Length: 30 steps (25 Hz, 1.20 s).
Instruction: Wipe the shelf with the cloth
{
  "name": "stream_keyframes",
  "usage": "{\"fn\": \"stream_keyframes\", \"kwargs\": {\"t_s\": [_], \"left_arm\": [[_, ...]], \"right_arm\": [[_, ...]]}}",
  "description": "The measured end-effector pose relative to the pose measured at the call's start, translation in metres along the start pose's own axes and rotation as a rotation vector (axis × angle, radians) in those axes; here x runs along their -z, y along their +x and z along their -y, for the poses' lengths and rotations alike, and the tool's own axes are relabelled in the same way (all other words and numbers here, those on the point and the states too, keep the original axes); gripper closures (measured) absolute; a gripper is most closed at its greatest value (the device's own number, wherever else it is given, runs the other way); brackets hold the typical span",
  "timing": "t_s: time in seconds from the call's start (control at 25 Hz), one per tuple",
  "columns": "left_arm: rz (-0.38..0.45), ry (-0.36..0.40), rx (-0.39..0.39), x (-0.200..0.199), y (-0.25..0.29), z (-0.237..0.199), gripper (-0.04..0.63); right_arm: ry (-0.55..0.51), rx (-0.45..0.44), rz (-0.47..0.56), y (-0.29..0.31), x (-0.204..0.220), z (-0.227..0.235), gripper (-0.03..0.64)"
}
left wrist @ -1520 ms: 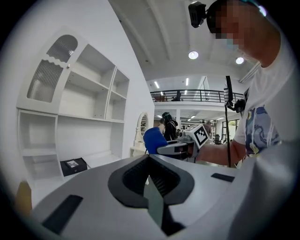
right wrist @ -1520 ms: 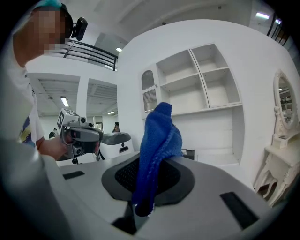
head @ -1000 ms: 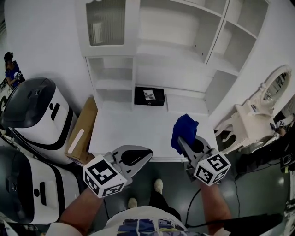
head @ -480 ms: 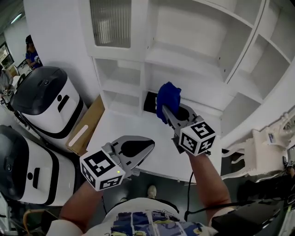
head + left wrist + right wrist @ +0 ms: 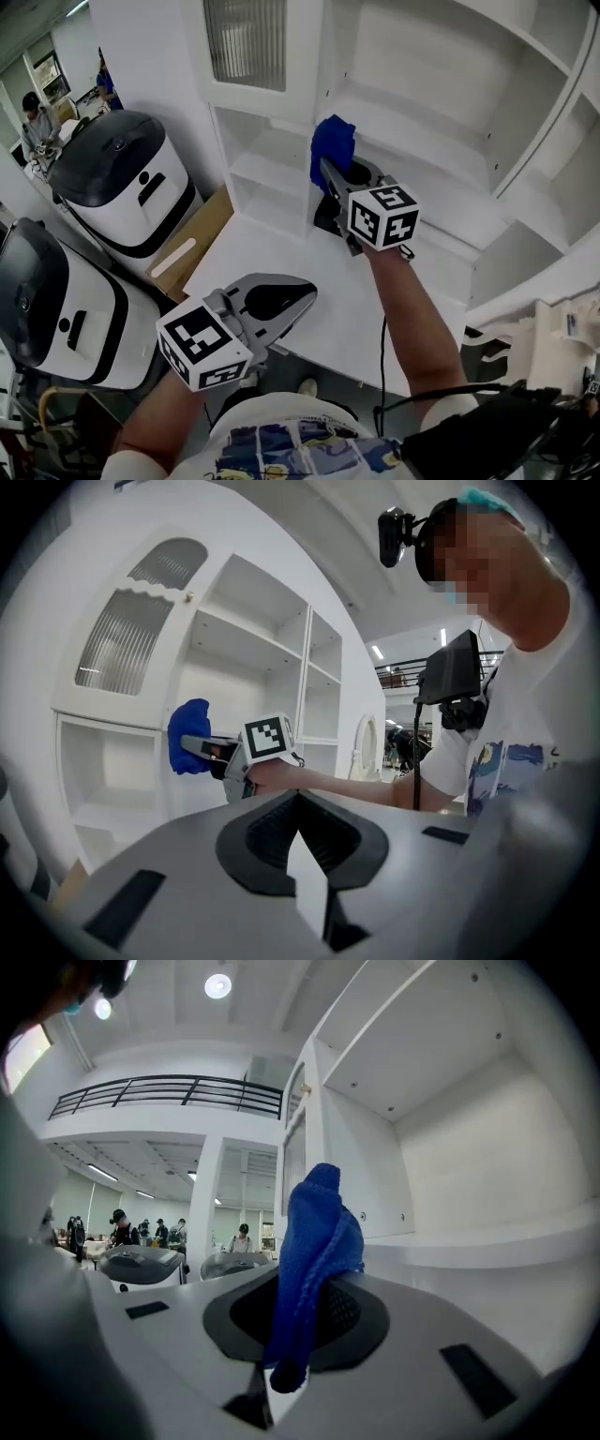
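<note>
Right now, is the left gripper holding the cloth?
No, the blue cloth is pinched in the right gripper, while the left gripper is shut on nothing.

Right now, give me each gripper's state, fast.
Left gripper: shut, nothing between its jaws.
Right gripper: shut on the blue cloth.

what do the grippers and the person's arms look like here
The left gripper and right gripper are grey, wedge-shaped two-jaw tools with a dark oval recess behind the jaws. Each carries a white cube with black square markers. A thin black cable hangs from the right one. The person wears a white short-sleeved shirt with a blue print.
</note>
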State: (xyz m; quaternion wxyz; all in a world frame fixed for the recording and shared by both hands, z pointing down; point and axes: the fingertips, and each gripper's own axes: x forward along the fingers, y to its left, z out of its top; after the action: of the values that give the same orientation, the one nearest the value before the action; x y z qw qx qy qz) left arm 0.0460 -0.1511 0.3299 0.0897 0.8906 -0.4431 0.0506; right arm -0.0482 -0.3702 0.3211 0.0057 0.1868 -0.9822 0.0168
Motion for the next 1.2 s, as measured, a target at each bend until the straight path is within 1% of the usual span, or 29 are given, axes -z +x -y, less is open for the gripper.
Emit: {"fn": "stream_keyframes", "kwargs": {"t_s": [0.24, 0.48, 0.76, 1.2], "left_arm": [[-0.004, 0.0, -0.002, -0.004, -0.004, -0.017, 0.583], [0.002, 0.014, 0.029, -0.012, -0.003, -0.032, 0.583], [0.004, 0.027, 0.072, -0.014, 0.004, -0.031, 0.583], [-0.004, 0.039, 0.158, -0.015, 0.023, -0.008, 0.583]], "right_arm": [[0.023, 0.03, -0.005, 0.033, 0.004, 0.022, 0.549], [0.022, 0.065, -0.001, 0.036, 0.002, 0.035, 0.549], [0.046, 0.119, 0.007, 0.015, 0.003, 0.053, 0.549], [0.041, 0.215, 0.013, -0.04, 0.0, 0.083, 0.549]]}}
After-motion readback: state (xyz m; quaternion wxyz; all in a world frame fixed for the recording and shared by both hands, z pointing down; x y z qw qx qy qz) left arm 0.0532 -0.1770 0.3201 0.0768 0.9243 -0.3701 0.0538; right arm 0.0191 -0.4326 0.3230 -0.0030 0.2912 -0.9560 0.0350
